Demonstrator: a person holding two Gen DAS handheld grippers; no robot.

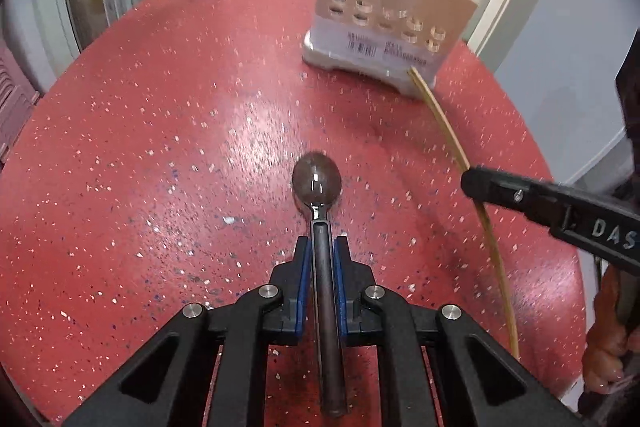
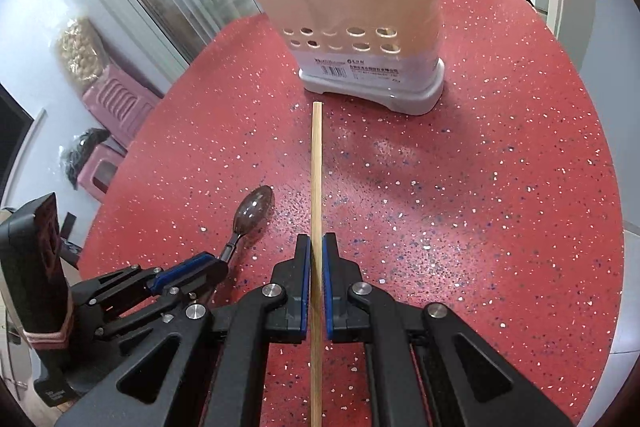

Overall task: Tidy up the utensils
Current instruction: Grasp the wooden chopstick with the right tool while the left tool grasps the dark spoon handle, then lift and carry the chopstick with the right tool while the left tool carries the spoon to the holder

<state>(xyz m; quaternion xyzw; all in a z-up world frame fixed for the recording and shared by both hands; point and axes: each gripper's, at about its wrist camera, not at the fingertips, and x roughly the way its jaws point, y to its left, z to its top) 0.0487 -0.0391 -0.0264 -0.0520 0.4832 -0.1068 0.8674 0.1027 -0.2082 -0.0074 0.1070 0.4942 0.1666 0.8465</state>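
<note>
Working over a red speckled tabletop (image 2: 500, 187), carrying two utensils toward the beige perforated plastic utensil holder (image 2: 352, 27): left gripper (image 1: 323, 247) clenched on a dark smoky plastic spoon (image 1: 318, 183), right gripper (image 2: 316, 247) clenched on a thin bamboo chopstick (image 2: 316, 167), both short of that holder. Probably needing next: lifting and tilting each upright above its compartments, already crowded with spoons and chopsticks.

chopstick (image 2: 316, 187) rear cut off, holder (image 1: 384, 23) blurred

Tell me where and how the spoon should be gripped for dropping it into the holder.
Grip the spoon on its straight dark handle, behind the bowl, coming in along its length. The left gripper holds it so; the narrow handle sits between the fingers, bowl forward toward the holder.
</note>
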